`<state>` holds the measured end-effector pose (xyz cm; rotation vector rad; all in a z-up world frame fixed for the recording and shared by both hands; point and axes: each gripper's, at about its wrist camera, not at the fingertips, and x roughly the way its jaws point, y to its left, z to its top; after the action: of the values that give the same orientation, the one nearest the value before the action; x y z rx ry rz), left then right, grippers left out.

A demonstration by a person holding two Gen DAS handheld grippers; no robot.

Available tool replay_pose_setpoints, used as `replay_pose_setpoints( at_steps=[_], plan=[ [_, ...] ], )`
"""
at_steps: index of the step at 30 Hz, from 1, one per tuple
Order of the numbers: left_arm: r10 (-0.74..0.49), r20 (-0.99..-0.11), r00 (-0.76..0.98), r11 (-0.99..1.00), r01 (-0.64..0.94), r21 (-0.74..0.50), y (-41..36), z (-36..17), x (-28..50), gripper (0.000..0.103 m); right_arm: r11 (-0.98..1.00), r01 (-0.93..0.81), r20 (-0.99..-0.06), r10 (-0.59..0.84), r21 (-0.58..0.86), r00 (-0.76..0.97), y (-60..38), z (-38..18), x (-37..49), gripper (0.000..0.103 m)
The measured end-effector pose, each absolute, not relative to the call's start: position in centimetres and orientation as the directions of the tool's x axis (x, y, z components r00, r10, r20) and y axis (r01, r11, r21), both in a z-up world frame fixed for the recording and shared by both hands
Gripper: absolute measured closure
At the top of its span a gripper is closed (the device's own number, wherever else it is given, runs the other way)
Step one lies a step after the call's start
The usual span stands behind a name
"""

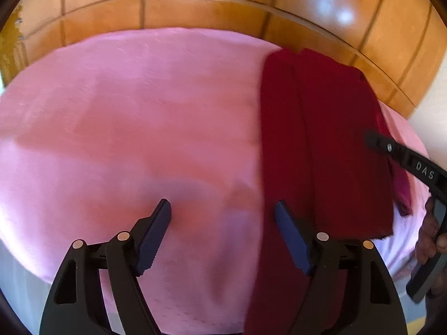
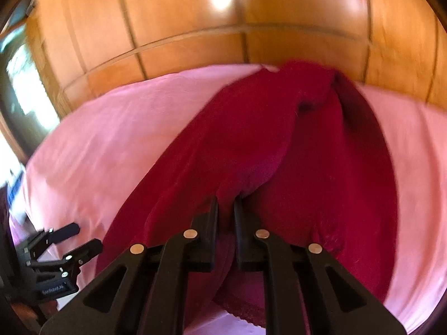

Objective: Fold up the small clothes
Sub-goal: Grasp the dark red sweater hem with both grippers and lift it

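A dark red garment (image 1: 327,139) lies on the pink cloth (image 1: 139,111) at the right in the left wrist view, folded lengthwise. My left gripper (image 1: 223,209) is open and empty, just left of the garment's near edge. My right gripper (image 2: 226,203) is shut on a fold of the red garment (image 2: 251,139) and lifts it above the pink cloth (image 2: 111,139). The right gripper's body (image 1: 419,164) shows at the right edge of the left wrist view. The left gripper (image 2: 75,237) shows at the lower left of the right wrist view.
A wooden panelled wall (image 1: 195,5) stands right behind the pink-covered surface. A window (image 2: 22,78) is at the far left. The surface's near edge drops off below the grippers.
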<state>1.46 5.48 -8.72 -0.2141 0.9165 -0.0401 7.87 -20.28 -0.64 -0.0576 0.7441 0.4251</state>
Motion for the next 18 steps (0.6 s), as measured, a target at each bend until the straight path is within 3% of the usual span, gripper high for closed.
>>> replay_pose_setpoints(
  at_steps=[3, 7, 9, 11, 13, 16, 18],
  plan=[
    [-0.163, -0.779, 0.605, 0.98, 0.008, -0.2, 4.1, -8.9, 1.6, 0.029, 0.918, -0.395, -0.625, 0.327, 0.033, 0.709, -22.0, 1.8, 7.1, 0.095],
    [-0.151, -0.786, 0.6, 0.988, 0.065, -0.141, 2.3, -9.3, 1.8, 0.038, 0.961, -0.245, -0.529, 0.141, -0.132, 0.837, -26.8, 5.3, 7.3, 0.095],
    [-0.15, -0.784, 0.602, 0.989, 0.092, -0.119, 1.7, -9.4, 1.7, 0.051, 0.969, -0.162, -0.507, 0.047, -0.185, 0.861, -29.4, 5.9, 8.0, 0.095],
    [-0.171, -0.781, 0.601, 0.985, 0.125, -0.12, 1.2, -9.3, 1.7, 0.078, 0.964, -0.061, -0.487, -0.076, -0.259, 0.87, -32.4, 5.9, 9.4, 0.095],
    [-0.195, -0.782, 0.592, 0.98, 0.143, -0.137, 1.0, -9.1, 2.0, 0.096, 0.944, 0.034, -0.471, -0.194, -0.327, 0.86, -35.2, 5.5, 11.3, 0.096],
    [-0.235, -0.769, 0.595, 0.972, 0.144, -0.186, 1.7, -8.1, 2.3, 0.098, 0.921, 0.166, -0.482, -0.331, -0.353, 0.811, -40.5, 4.8, 14.6, 0.096],
    [-0.195, -0.748, 0.635, 0.981, 0.117, -0.157, 2.9, -6.5, 2.9, 0.098, 0.901, 0.247, -0.496, -0.407, -0.357, 0.767, -44.2, 4.3, 16.9, 0.096]
  ],
)
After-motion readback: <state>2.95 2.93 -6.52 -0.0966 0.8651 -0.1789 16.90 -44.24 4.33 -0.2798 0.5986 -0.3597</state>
